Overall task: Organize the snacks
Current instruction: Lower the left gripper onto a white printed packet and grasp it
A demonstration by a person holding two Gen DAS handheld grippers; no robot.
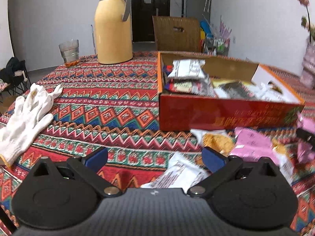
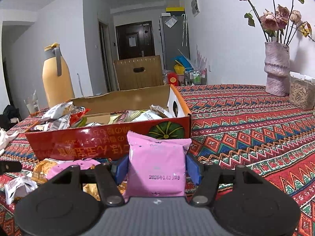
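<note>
- The right gripper point(image 2: 157, 167) holds a pink snack pack point(image 2: 156, 163). Its blue pads point(image 2: 194, 169) press on both sides of the pack, so the jaws are clenched on it.
- The pink snack pack stands upright between the jaws, just in front of the red box point(image 2: 110, 139). A date is printed on the pack's front.
- The left gripper point(image 1: 155, 157) has its jaws spread wide. Nothing is between them.
- The left gripper hangs over the table point(image 1: 110, 102), which has a bright cloth with zigzags on it.
- The red box sits on the table with its top open. It already has many snack packs point(image 1: 187, 68) in it, white, silver and dark ones.
- More loose snacks point(image 1: 254, 145) lie on the table in front of the box. Some are pink, some are orange and some are white.
- One white snack pack point(image 1: 181, 175) lies just beside the left gripper's right pad.
- A pair of white gloves point(image 1: 27, 116) lies on the table, far to the left of the box.
- A tall yellow jug point(image 1: 113, 25) with a grey handle stands at the far side of the table. A glass cup point(image 1: 69, 53) stands near it.
- A pink vase point(image 2: 276, 68) with dried roses stands on the right side of the table. A clear tub of seeds point(image 2: 302, 94) is just beside it.
- A wooden chair point(image 2: 138, 72) stands behind the table.
</note>
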